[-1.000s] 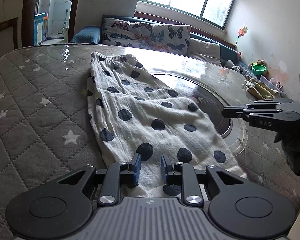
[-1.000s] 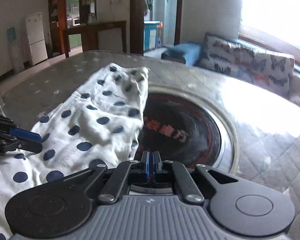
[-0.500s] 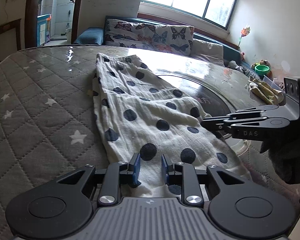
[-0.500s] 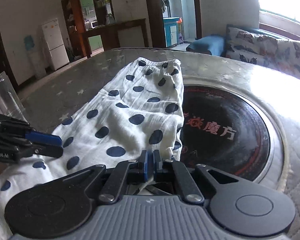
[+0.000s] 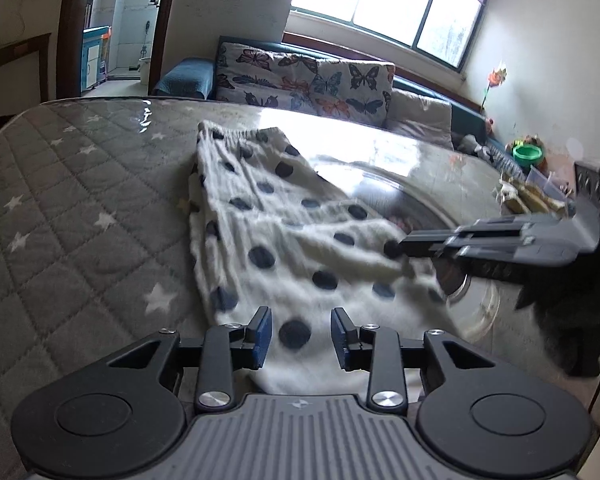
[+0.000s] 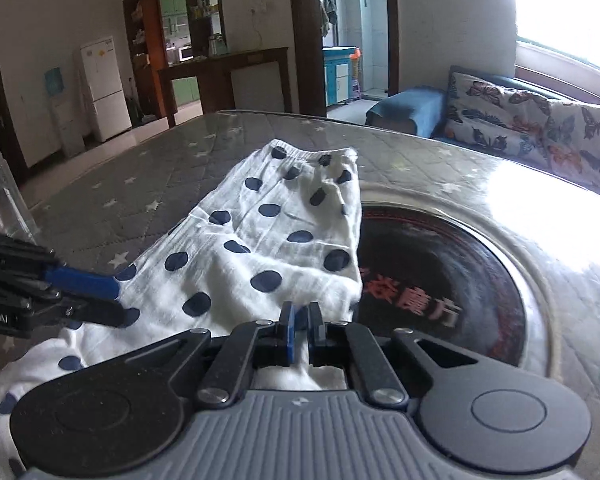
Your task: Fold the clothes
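White trousers with dark blue dots (image 5: 284,216) (image 6: 260,232) lie lengthwise on the quilted grey star-patterned table cover (image 5: 80,208), waistband at the far end. My left gripper (image 5: 301,314) (image 6: 118,300) sits over the near end; its jaws are opening, and the cloth lies between the blue pads without being pressed. My right gripper (image 6: 300,307) (image 5: 400,248) is shut. Its tips push into the trousers' right edge, where the fabric is rucked into a ridge. Whether any fabric is pinched there is not visible.
A dark round glass turntable (image 6: 440,264) lies under the trousers' right side. A sofa with butterfly cushions (image 5: 300,76) runs behind the table. Small clutter (image 5: 532,196) and a green bowl (image 5: 526,154) are at the far right, and a clear container (image 6: 0,200) stands at the left edge.
The right gripper has slid across to the trousers' right edge and pushed the fabric up into a ridge. The left gripper's pads have spread apart over the near end.
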A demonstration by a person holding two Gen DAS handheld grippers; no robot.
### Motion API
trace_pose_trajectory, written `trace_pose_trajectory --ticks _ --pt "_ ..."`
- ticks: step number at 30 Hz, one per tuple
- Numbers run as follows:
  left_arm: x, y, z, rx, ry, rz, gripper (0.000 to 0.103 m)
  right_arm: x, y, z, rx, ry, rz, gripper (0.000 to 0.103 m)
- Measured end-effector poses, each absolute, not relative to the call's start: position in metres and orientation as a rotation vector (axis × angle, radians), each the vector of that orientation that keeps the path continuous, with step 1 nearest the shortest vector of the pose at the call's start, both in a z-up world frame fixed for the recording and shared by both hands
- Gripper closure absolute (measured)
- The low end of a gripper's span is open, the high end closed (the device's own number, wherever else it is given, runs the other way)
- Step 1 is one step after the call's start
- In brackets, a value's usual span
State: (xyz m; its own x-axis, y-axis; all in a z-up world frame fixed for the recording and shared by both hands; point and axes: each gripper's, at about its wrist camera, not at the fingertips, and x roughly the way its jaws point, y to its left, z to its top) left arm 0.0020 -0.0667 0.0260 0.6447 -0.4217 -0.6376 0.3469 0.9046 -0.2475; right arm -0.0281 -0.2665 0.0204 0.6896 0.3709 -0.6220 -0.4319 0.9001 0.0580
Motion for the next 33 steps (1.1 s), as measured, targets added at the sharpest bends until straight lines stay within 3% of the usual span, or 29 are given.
trace_pose_trajectory --ticks 17,33 --pt "0.042 -0.066 0.01 -0.111 0.764 -0.368 0.068 -0.035 -0.268 0.01 -0.1 0.711 0.468 0.09" --pt "-0.041 -0.08 0.026 -0.003 0.696 -0.518 0.068 -0.093 -0.263 0.01 -0.208 0.687 0.567 0.089"
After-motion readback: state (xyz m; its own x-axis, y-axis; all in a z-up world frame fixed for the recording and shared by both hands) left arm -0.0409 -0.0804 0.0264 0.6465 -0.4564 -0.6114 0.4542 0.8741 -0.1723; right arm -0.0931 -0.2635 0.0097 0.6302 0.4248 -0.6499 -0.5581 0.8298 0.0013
